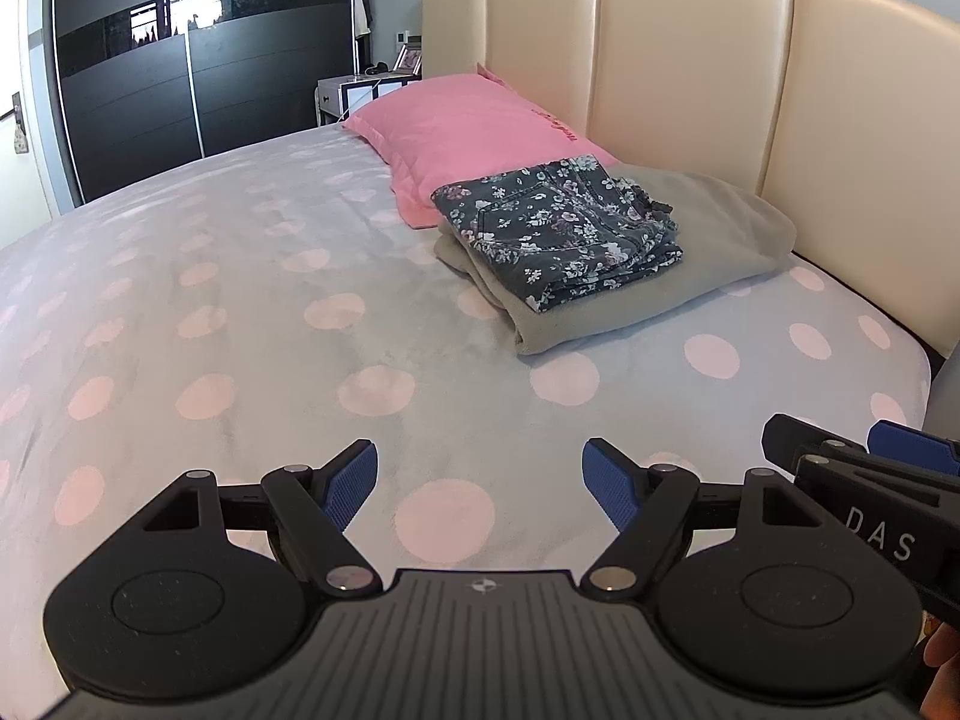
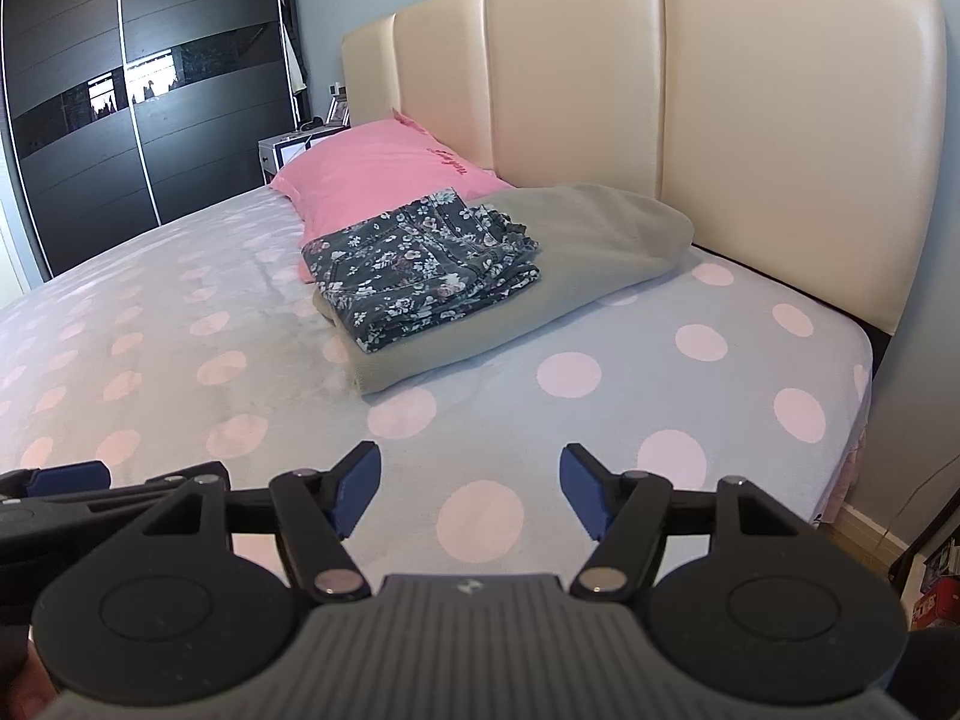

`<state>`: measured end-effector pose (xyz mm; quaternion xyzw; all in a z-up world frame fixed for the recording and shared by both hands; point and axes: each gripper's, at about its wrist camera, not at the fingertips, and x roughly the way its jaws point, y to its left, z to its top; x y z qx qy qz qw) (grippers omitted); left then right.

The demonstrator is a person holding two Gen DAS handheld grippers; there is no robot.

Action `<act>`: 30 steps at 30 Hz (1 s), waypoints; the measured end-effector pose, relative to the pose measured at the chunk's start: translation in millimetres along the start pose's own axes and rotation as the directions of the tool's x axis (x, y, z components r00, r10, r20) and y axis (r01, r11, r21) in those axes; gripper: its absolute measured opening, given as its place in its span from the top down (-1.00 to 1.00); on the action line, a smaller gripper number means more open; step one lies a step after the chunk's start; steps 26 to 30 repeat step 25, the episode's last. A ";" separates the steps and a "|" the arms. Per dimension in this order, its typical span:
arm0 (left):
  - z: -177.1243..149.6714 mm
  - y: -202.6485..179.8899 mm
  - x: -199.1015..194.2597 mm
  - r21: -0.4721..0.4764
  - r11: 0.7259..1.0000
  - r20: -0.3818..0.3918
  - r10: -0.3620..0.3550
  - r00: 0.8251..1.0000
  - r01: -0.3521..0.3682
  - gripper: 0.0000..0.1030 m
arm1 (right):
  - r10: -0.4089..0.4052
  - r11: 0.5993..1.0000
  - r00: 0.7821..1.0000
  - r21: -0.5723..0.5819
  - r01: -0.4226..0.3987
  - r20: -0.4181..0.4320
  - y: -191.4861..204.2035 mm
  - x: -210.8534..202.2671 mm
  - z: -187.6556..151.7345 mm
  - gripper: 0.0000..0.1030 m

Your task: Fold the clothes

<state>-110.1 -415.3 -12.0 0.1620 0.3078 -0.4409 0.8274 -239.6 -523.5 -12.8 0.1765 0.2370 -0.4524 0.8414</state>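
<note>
Folded floral dark jeans (image 1: 558,228) (image 2: 420,264) lie on top of a folded grey garment (image 1: 690,264) (image 2: 576,258) near the headboard end of the bed. My left gripper (image 1: 480,489) hovers open over the dotted bedspread, well short of the pile, with nothing between its blue pads. My right gripper (image 2: 471,489) is open too, over the spread and short of the pile, empty. The right gripper (image 1: 852,456) shows at the right edge of the left wrist view; the left gripper (image 2: 66,480) shows at the left edge of the right wrist view.
A pink pillow (image 1: 468,132) (image 2: 378,171) lies behind the pile against the cream headboard (image 1: 690,60) (image 2: 660,90). The pale blue bedspread with pink dots (image 1: 240,312) (image 2: 180,312) covers the bed. A dark sliding wardrobe (image 1: 150,72) and a bedside table (image 1: 354,93) stand beyond.
</note>
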 end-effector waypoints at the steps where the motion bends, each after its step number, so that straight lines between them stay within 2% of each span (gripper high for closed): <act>1: -0.1 0.4 -0.2 -0.002 1.000 0.000 0.000 1.000 0.000 -0.45 | 0.001 1.000 1.000 0.000 -0.001 0.001 0.2 -0.4 -0.3 -0.34; 30: -1.4 1.7 -0.5 0.001 1.000 -0.003 -0.004 1.000 0.004 -0.45 | -0.009 1.000 1.000 -0.017 0.009 -0.002 5.2 -0.3 -2.7 -0.36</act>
